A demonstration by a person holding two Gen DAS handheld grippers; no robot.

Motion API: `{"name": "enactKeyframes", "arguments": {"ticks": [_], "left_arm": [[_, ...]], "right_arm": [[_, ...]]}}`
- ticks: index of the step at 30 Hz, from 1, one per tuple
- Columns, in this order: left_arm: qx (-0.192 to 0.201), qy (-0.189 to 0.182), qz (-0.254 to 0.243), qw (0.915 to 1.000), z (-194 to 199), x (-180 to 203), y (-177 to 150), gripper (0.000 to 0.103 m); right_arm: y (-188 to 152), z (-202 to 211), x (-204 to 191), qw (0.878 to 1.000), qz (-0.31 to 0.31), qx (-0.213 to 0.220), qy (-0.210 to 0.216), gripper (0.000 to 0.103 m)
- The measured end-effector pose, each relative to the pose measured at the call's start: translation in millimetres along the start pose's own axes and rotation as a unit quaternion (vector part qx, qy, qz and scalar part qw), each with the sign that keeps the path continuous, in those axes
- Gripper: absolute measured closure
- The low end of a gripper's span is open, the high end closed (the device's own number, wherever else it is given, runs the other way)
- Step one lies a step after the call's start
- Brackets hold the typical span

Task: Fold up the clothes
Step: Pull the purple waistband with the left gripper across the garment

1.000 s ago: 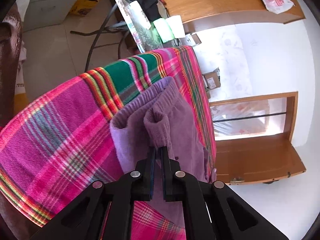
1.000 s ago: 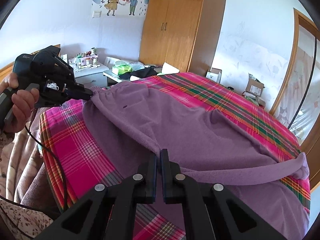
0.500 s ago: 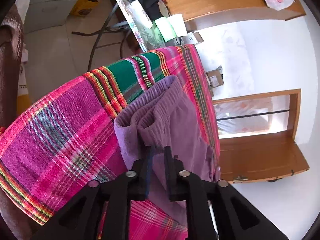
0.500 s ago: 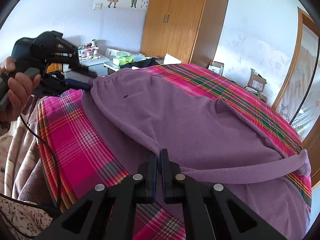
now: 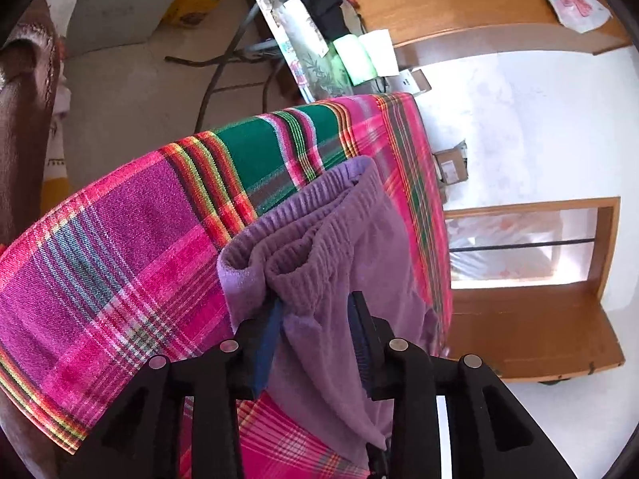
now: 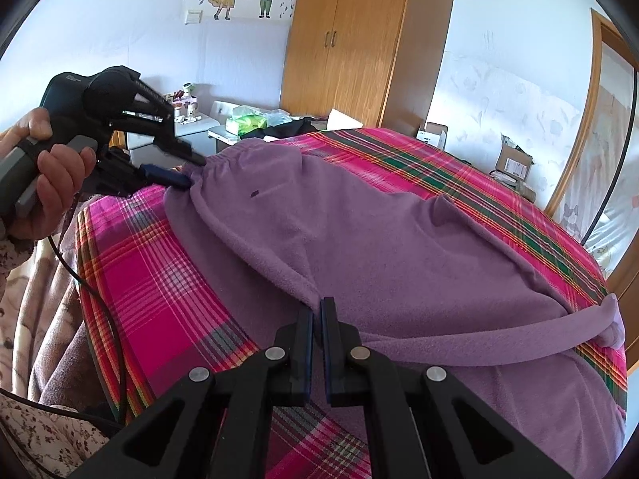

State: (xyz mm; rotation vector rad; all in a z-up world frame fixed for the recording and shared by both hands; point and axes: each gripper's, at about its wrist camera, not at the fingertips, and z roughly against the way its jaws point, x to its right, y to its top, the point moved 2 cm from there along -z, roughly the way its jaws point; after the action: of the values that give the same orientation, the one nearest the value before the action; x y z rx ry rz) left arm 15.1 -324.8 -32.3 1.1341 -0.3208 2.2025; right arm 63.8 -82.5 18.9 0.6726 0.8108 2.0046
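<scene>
Purple trousers between left tongs' just-opening jaws.

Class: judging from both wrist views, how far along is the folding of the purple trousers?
Done: the purple trousers lie doubled lengthwise on the plaid bedspread. In hand: the left claw has just been opening around the waistband; the right claw pinches the fold edge. Left: folding them shorter.

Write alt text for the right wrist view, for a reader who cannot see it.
Purple trousers lie spread on a pink plaid bedcover, the right gripper shut on a fold at their near edge. At left, a hand holds the left gripper, jaws just opened around the elastic waistband. A wooden wardrobe stands behind.
</scene>
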Motion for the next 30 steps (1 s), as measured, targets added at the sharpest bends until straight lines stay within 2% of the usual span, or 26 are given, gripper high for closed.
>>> {"name": "enactKeyframes", "arguments": {"ticks": [2, 16, 30], "left_arm": [[0.007, 0.005, -0.011, 0.9999, 2, 1, 0, 0.09], [0.036, -0.016, -0.028, 0.9989, 32, 2, -5, 0.094], [0.024, 0.009, -0.005, 0.9997, 21, -20, -3, 0.093]], "right_arm": [[0, 0, 0, 1.0, 0.0, 0.001, 0.0, 0.099], [10, 25, -8, 0.999, 0.022, 0.03, 0.002, 0.099], [-6, 1, -13, 0.999, 0.031, -0.024, 0.014, 0.098]]}}
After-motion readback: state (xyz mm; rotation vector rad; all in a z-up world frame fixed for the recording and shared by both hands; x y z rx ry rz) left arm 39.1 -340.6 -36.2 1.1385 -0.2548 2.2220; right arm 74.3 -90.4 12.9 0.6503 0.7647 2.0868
